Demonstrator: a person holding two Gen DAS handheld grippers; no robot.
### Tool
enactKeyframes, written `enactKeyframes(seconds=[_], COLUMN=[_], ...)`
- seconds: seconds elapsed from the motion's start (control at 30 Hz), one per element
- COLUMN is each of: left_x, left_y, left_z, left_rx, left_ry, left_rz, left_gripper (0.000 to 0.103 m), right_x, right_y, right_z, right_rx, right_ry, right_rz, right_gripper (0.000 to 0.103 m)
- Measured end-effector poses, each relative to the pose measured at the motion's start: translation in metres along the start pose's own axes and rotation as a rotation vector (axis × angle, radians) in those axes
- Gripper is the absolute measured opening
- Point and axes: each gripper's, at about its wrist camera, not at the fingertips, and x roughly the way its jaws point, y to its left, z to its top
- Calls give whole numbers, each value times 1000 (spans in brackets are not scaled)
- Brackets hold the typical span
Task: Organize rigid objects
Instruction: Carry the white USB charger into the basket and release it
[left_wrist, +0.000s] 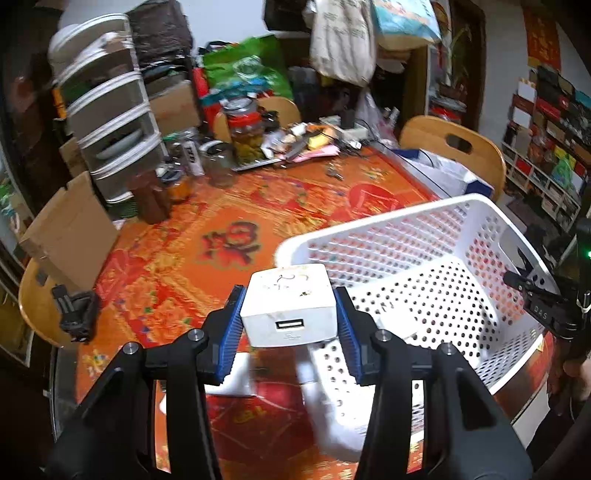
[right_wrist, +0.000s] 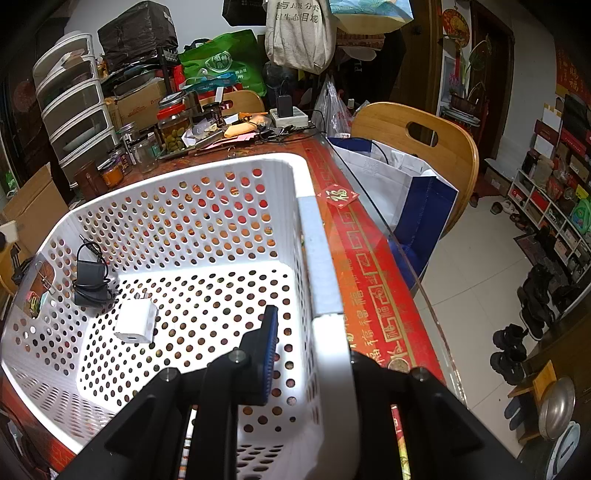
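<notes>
While the left gripper (left_wrist: 289, 323) has its blue pads clamped on both sides of a white USB charger block (left_wrist: 288, 304), that block hangs up off the red tablecloth (left_wrist: 192, 236), just beside the near-left corner of the white perforated basket (left_wrist: 480, 206), USB port facing the camera. Right gripper (right_wrist: 314, 354) is pinched tight on the basket's right rim, one finger inside the wall, the other outside. Only the right wrist view looks down onto the basket floor: a second white charger (right_wrist: 135, 320) lies there, and a black adapter with cord (right_wrist: 90, 282) sits beside it, against the basket's left wall. Left wrist view can't see either one.
</notes>
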Motion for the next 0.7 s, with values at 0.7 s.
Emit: enactKeyframes(seconds=[0.7], left_x=[104], left_y=[-96], left_z=[-24], left_rx=[208], left_ry=[281], left_rz=[-23], left_gripper=[45], right_x=[1], right_y=[1], right_z=[1], right_rx=[-3], right_ry=[2], right_rz=[13], right_gripper=[18])
